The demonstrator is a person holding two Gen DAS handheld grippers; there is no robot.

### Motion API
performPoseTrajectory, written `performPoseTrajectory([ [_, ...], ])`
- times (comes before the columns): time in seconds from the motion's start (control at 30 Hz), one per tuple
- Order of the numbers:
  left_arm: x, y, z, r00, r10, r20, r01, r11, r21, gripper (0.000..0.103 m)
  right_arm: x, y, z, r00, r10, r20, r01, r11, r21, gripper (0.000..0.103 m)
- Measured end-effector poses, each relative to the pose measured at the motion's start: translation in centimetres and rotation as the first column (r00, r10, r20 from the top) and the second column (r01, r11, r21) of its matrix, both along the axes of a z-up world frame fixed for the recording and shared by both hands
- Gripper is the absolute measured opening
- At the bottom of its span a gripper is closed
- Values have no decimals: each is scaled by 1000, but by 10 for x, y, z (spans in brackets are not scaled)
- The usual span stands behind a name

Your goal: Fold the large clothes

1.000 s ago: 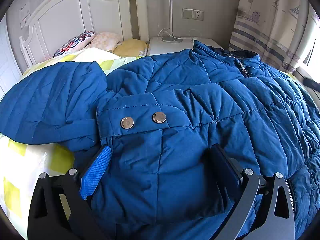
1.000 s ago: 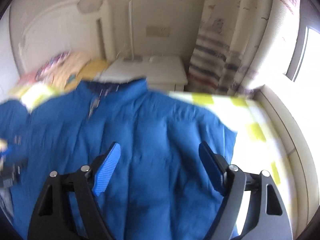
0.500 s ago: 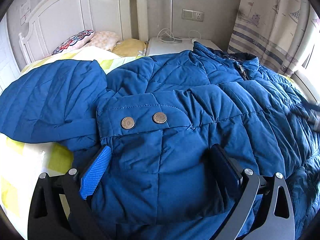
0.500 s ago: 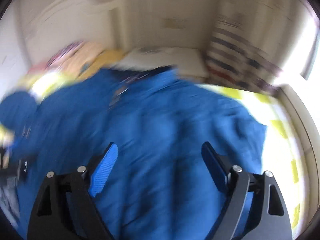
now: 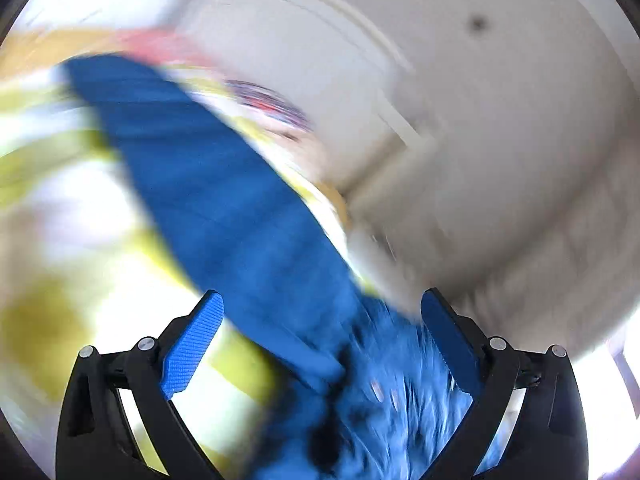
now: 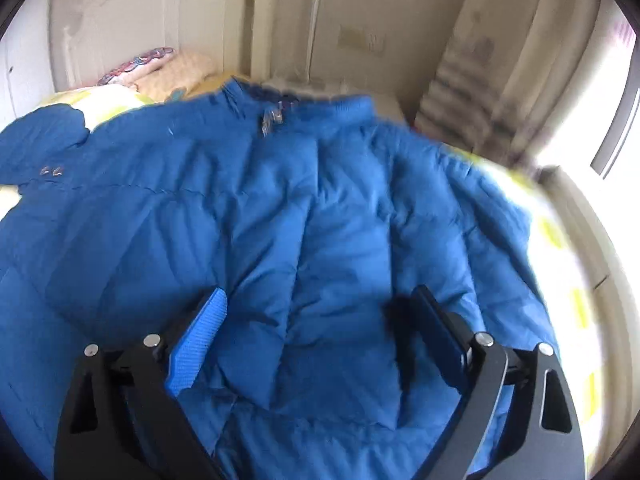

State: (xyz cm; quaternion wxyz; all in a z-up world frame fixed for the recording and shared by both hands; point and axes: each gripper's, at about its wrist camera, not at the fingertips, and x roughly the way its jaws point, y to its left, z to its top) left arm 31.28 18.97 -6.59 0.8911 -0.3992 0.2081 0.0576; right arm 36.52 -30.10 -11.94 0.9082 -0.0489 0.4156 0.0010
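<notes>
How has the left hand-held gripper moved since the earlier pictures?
Yes. The left hand-held gripper swung and rolled: the headboard, formerly upper left, now fills the tilted centre, and the blue jacket streaks diagonally.

A white panelled headboard (image 6: 132, 28) stands against the pale wall (image 6: 360, 0), a striped curtain (image 6: 472, 92) hangs beside the bright window (image 6: 592, 92), and pillows (image 6: 160, 68) lie on the yellow-checked bed (image 6: 560, 248).

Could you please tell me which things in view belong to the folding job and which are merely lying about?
Part of the job:
blue padded jacket
right gripper
left gripper

Lying about:
pillows
checked bedsheet
curtain
headboard
</notes>
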Motion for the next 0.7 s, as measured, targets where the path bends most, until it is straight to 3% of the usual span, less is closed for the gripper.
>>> performPoseTrajectory([
  [0.07,-2,48,-5,993,104,-59,-108,992,-69,96,3,0,-2,1000,2,-6,-2,1000,-3,91],
  [0.17,5,105,-12,968,212,-137,-225,970,-94,95,-7,5,2,1000,7,23,-6,1000,-11,91],
  [0.3,41,151,-15,953,221,-207,-235,971,-44,89,-14,5,4,999,0,39,0,1000,0,91],
  [0.33,52,161,-15,952,213,-222,-224,974,-29,83,-13,4,4,999,1,38,-1,1000,5,91],
  [0.37,62,168,-17,951,201,-236,-213,977,-24,55,-13,3,3,999,2,37,-2,1000,9,91],
  [0.43,71,182,-23,959,154,-236,-176,981,-76,18,-13,2,3,999,3,37,-3,1000,10,91],
  [0.47,69,183,-21,963,162,-215,-184,979,-86,10,-13,2,3,999,3,38,-3,1000,11,91],
  [0.5,65,181,-14,965,180,-188,-195,979,-62,8,-13,1,3,999,3,41,-3,1000,17,91],
  [0.57,56,145,24,983,171,-73,-165,983,77,5,-14,0,5,999,-4,52,2,999,32,91],
  [0.63,50,102,56,994,107,3,-105,976,189,5,-18,-7,9,996,-26,86,19,996,86,91],
  [0.7,47,33,91,996,-34,84,5,946,323,5,-23,-22,15,988,-84,131,62,984,166,91],
])
